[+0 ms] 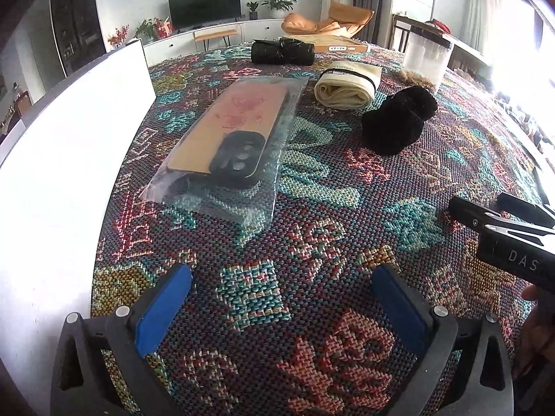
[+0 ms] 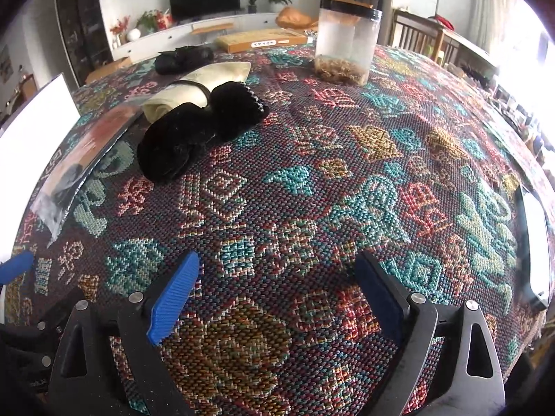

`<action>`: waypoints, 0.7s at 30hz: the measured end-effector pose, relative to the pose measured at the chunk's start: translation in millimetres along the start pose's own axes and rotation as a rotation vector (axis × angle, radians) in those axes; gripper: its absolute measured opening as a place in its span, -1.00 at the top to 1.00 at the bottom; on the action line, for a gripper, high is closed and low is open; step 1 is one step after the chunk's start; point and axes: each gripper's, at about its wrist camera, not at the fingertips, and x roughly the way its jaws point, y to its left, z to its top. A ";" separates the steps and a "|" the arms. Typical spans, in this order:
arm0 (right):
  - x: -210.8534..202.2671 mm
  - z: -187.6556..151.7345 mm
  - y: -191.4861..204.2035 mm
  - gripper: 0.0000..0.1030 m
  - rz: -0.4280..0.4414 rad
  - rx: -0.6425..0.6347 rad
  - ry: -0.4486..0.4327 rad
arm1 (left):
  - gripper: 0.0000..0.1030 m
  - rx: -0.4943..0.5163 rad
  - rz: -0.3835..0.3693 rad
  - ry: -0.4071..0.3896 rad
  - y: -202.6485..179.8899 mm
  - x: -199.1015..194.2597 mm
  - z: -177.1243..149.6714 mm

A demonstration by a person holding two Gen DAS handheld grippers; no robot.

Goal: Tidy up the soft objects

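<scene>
A black fuzzy soft item (image 1: 399,119) (image 2: 194,135) lies on the patterned tablecloth. Behind it lies a rolled cream cloth pouch (image 1: 347,88) (image 2: 194,90) with a black band. Farther back lies a black rolled bundle (image 1: 282,52) (image 2: 184,59). A phone case in a clear plastic bag (image 1: 229,135) (image 2: 79,159) lies to the left. My left gripper (image 1: 281,294) is open and empty above the cloth, near the front. My right gripper (image 2: 277,287) is open and empty; it also shows in the left wrist view (image 1: 485,213) at the right edge.
A clear jar with a black lid (image 1: 428,57) (image 2: 347,41) stands at the back right. A flat wooden box (image 1: 329,43) (image 2: 263,40) lies at the far edge. A white board (image 1: 69,145) stands along the left. A phone (image 2: 534,239) lies at the right.
</scene>
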 end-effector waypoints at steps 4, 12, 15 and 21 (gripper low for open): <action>0.0 0.2 0.0 -0.80 0.000 0.000 0.000 | -1.00 0.000 0.000 0.000 0.1 -0.6 -0.5; 0.1 0.5 -0.1 -0.80 0.000 0.000 0.000 | -1.00 0.001 -0.001 0.000 -0.5 -1.3 -0.9; 0.1 0.5 0.0 -0.80 0.000 0.000 0.000 | -1.00 0.001 0.000 0.000 -0.4 -1.4 -0.9; 0.1 0.6 0.0 -0.80 0.000 0.000 0.000 | -1.00 0.001 0.000 -0.001 -0.2 -1.4 -0.9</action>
